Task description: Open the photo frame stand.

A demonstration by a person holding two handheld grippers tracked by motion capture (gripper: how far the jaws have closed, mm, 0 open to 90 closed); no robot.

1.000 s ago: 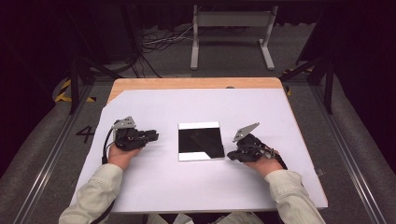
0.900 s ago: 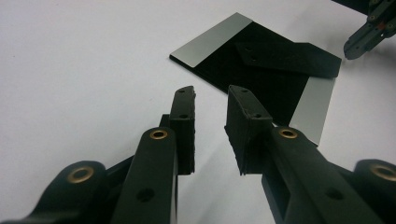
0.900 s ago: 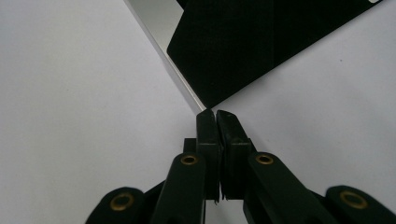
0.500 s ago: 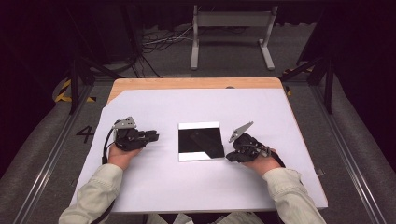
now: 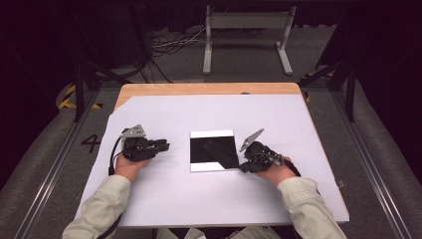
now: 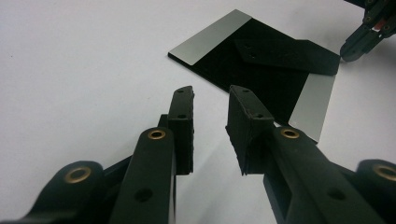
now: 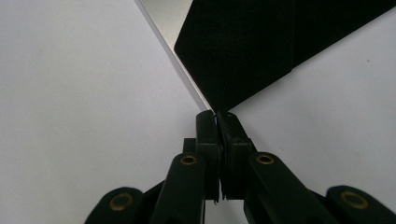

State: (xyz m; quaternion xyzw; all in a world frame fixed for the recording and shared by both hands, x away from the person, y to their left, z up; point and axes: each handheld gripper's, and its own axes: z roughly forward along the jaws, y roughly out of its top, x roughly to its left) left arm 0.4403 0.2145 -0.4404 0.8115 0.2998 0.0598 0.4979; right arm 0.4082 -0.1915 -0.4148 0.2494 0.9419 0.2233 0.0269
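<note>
A square black sheet (image 5: 209,149) with silvery strips along two edges lies mid-table on white paper. Its near right corner is folded up and over as a dark flap (image 6: 285,53). My right gripper (image 5: 244,167) is shut on the tip of that corner; in the right gripper view its jaws (image 7: 217,114) meet right where the black sheet (image 7: 261,46) ends. My left gripper (image 5: 166,145) rests on the paper to the left of the sheet, a short gap away. Its jaws stand open with nothing between them (image 6: 212,93), pointing at the sheet (image 6: 261,79).
White paper (image 5: 278,114) covers most of the wooden table (image 5: 199,89), which shows bare along its far edge. A grey metal stand (image 5: 246,20) and cables (image 5: 169,45) lie on the floor beyond the table. Dark rails run along both sides.
The sheet lay flat before. Now its near right corner is lifted and folded inward by my right gripper, which has shifted slightly. The left gripper has stayed put.
</note>
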